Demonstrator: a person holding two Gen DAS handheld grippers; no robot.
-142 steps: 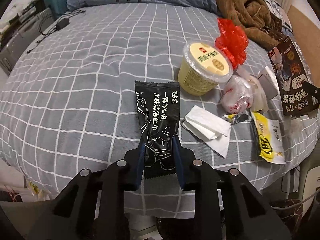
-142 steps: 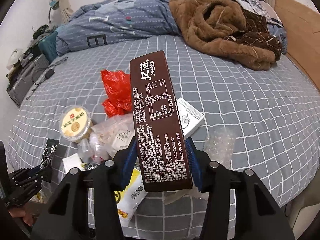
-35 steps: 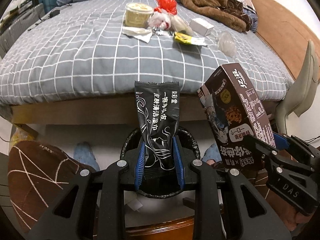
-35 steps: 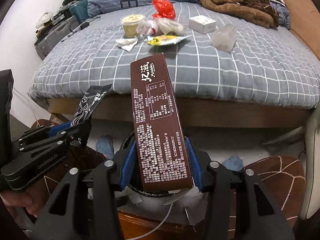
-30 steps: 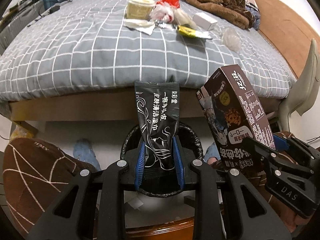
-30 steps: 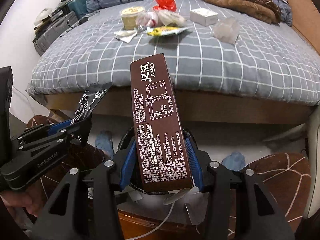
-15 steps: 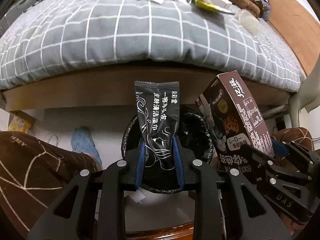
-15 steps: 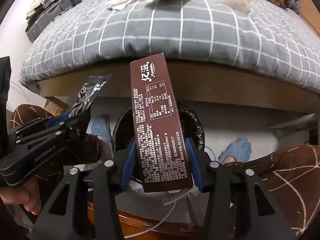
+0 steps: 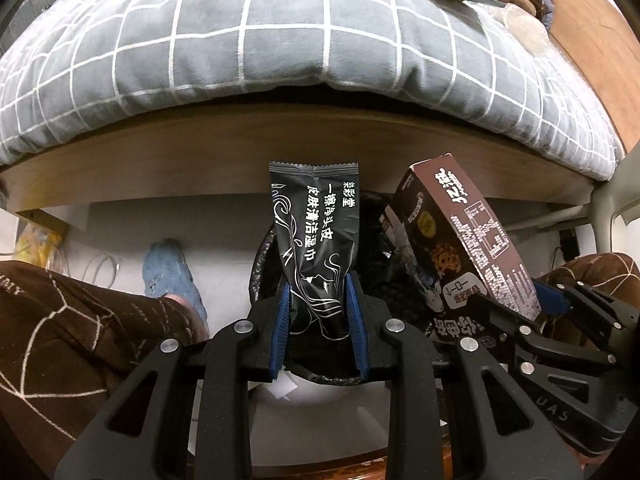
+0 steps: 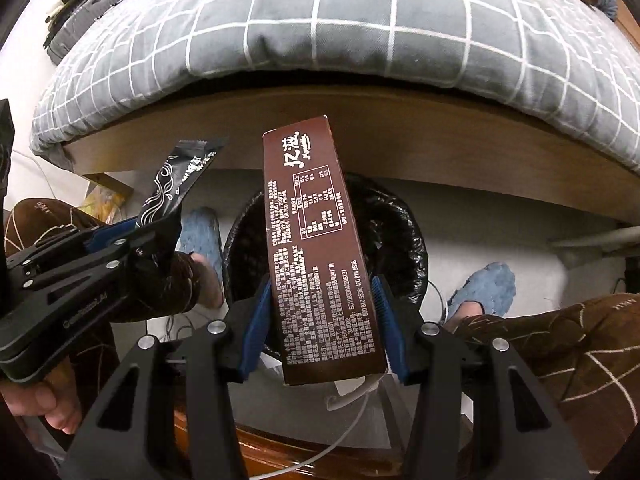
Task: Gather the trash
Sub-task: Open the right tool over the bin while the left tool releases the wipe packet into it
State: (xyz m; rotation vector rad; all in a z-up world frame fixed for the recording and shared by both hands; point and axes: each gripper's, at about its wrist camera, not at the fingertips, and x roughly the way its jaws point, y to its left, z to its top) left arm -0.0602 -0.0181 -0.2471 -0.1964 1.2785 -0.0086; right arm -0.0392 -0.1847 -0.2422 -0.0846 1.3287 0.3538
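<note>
Black left gripper (image 9: 318,322) and right gripper (image 10: 322,320) carry blue pads, silver screws; brown white-lined trousers (image 10: 560,344), seemingly blue slippers (image 10: 486,284).

Left gripper (image 9: 319,316) clamped on black wet-wipe sachet (image 9: 316,240), held upright over black-lined bin (image 9: 376,264). Right gripper (image 9: 532,312) alongside, gripping tilted brown carton (image 9: 460,248) above same bin. Grey checked bedding (image 9: 280,28) over wooden bed frame (image 9: 200,160) beyond.

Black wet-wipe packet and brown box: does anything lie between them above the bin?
Nothing. In the left wrist view, only the bin and its black liner show in the gap between the black wet-wipe packet and the brown box.
</note>
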